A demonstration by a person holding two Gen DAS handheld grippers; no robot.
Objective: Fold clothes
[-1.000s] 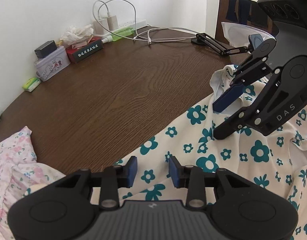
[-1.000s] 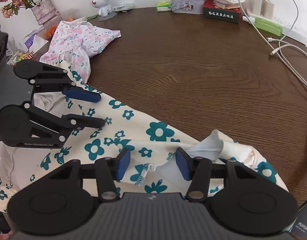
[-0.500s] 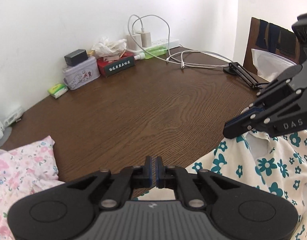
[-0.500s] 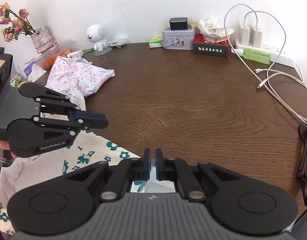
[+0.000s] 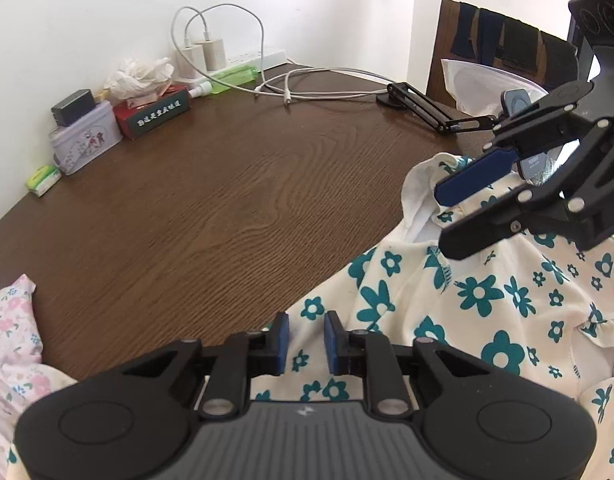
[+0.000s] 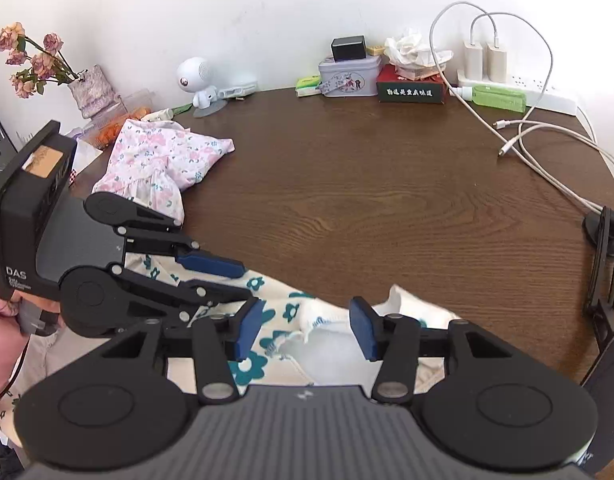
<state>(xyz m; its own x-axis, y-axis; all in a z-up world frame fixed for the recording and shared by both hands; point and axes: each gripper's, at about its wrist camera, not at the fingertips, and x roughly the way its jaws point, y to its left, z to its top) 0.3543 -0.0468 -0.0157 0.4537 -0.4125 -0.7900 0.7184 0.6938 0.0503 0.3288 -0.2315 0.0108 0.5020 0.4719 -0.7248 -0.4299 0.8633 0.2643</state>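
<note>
On the near edge of the dark wooden tabletop [image 5: 235, 200] I see the cream garment with teal flowers [image 5: 487, 300] lying under both claws: left claw [image 5: 305, 339] parted with fabric between its pads, unpinched; right claw [image 6: 305, 330] opening, cloth released.

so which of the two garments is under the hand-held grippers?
The cream garment with teal flowers, at the near table edge. The pink floral garment lies apart, further left.

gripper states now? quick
Left gripper: barely open, over the dress, nothing pinched.
Right gripper: opening, dress between the pads, not gripped.
</note>
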